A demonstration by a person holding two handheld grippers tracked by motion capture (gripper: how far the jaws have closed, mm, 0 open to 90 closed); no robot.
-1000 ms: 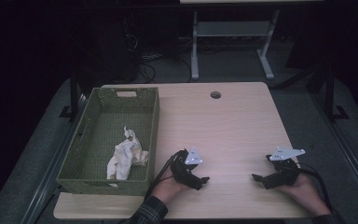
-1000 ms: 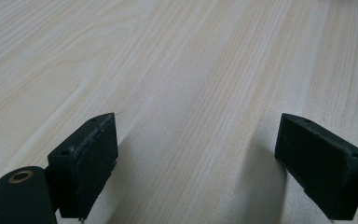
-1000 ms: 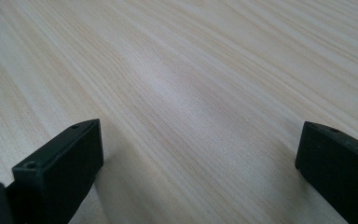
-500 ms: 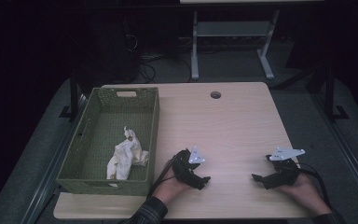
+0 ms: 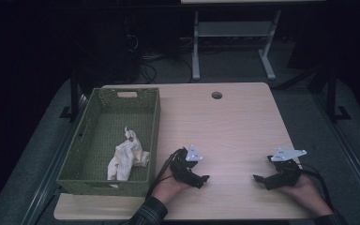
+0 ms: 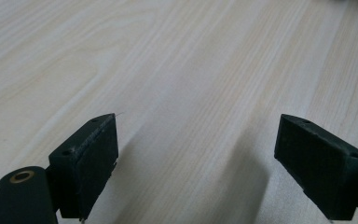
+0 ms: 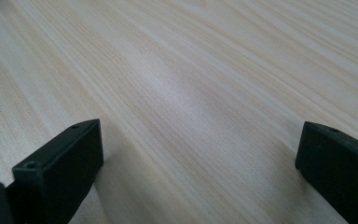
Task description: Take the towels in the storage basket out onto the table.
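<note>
A green woven basket (image 5: 153, 123) stands on the left part of the pale wooden table (image 5: 234, 126). Inside it lies a crumpled white cloth (image 5: 124, 159). My left gripper (image 5: 201, 179) rests low on the table just right of the basket's near corner, held by a hand. It is open, and between its jaws there is bare wood (image 6: 196, 140). My right gripper (image 5: 258, 179) sits near the table's front right, pointing left. It is open too, with nothing but the tabletop (image 7: 191, 140) between its jaws.
A round cable hole (image 5: 216, 95) sits near the table's far edge. Beyond the table stand a grey metal frame (image 5: 196, 51) and cables on a dark floor. A cable (image 5: 319, 180) trails from the right gripper.
The left gripper has turned slightly and shifted a little to the right. The right gripper has stayed where it was.
</note>
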